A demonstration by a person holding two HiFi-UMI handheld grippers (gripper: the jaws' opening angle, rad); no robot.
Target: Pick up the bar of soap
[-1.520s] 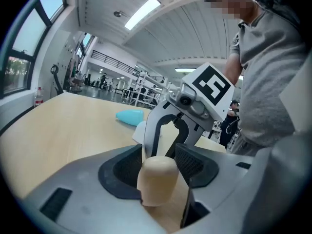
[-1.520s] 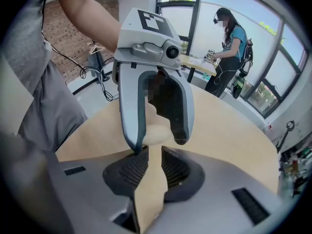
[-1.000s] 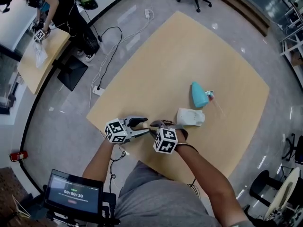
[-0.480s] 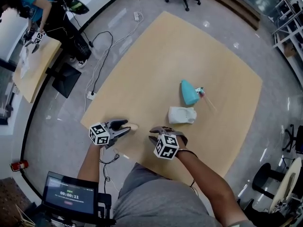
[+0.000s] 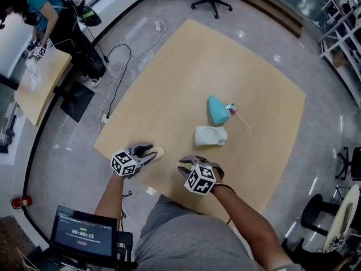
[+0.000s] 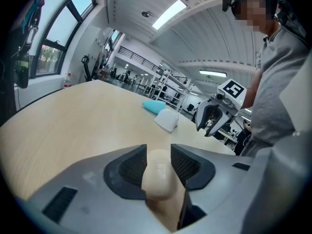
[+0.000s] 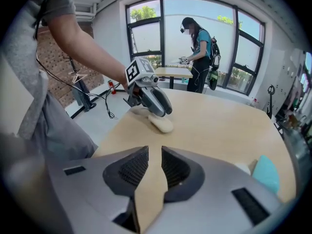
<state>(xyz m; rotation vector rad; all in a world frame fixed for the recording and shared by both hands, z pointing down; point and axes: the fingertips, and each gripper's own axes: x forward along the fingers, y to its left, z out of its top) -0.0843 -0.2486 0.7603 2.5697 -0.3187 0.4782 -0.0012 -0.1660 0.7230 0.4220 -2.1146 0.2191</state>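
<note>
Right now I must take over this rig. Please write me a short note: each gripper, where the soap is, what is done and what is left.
Left gripper: jaws closing on the bar of soap; both pads look to be touching its sides.
Right gripper: jaws slightly apart, nothing between them, held over the table near the person's edge.
Soap: lies on the table near its left corner, not yet lifted.
Done: the approach, and the grip is nearly closed.
Left: finish the squeeze, then raise the soap off the table.
</note>
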